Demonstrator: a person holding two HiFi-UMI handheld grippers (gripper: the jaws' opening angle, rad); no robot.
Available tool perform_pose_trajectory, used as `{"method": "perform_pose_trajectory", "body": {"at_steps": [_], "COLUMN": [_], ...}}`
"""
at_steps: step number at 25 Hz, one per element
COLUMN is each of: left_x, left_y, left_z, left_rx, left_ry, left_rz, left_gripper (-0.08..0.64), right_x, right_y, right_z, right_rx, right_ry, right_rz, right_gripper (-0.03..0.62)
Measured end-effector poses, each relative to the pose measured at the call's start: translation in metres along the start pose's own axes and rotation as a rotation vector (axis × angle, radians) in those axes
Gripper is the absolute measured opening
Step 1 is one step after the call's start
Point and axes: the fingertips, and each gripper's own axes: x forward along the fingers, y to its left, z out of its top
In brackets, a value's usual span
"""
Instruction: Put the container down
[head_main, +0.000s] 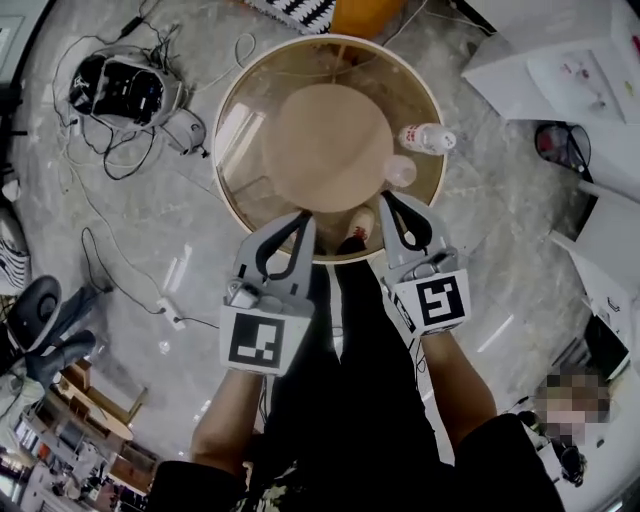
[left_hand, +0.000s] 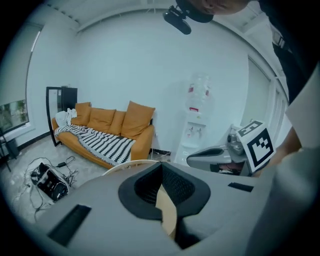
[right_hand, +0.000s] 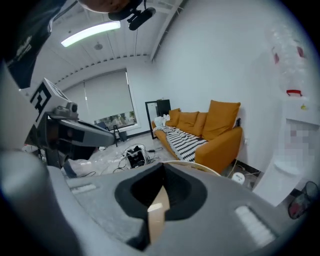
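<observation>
Nearest are the left gripper and the right gripper. Each is clenched, tips together, with nothing between the jaws. From the head view both overlap the near rim of the round glass worktop.

The small clear container stands on the worktop's right side, apart from both grippers. It is just beside a lying bottle.

Nothing stands between grippers and container.

Beyond, a black device and cables lie on the floor. An orange sofa and a water dispenser stand against the far wall.
</observation>
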Motion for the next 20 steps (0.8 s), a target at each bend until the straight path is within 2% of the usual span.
{"method": "perform_pose_trajectory", "body": {"at_steps": [3,7,13,20], "left_x": [-0.040,-0.083,-0.121,-0.157], "left_y": [0.001,-0.006,-0.027,-0.046], "left_z": [0.035,0.083,0.140,0.176], "left_rx": [0.005,0.042,0.078,0.154], "left_ry": [-0.049,-0.085,-0.155,-0.202], "left_rz": [0.029,0.032,0.027,-0.001], "left_gripper": [0.012,0.012,0.012,0.012], "right_x": [-0.025,-0.058,-0.098,-0.146], "right_y": [0.036,0.065,0.069,0.078], "right_z": [0.049,0.107,0.168,0.222], "right_rx": [-0.007,0.003,-0.001,-0.035], "right_ry": [-0.035,-0.078,-0.133,-0.181], "right_rz": [0.052,0.104,0.090,0.087], "right_gripper": [-0.006,-0.006,-0.006,-0.006]}}
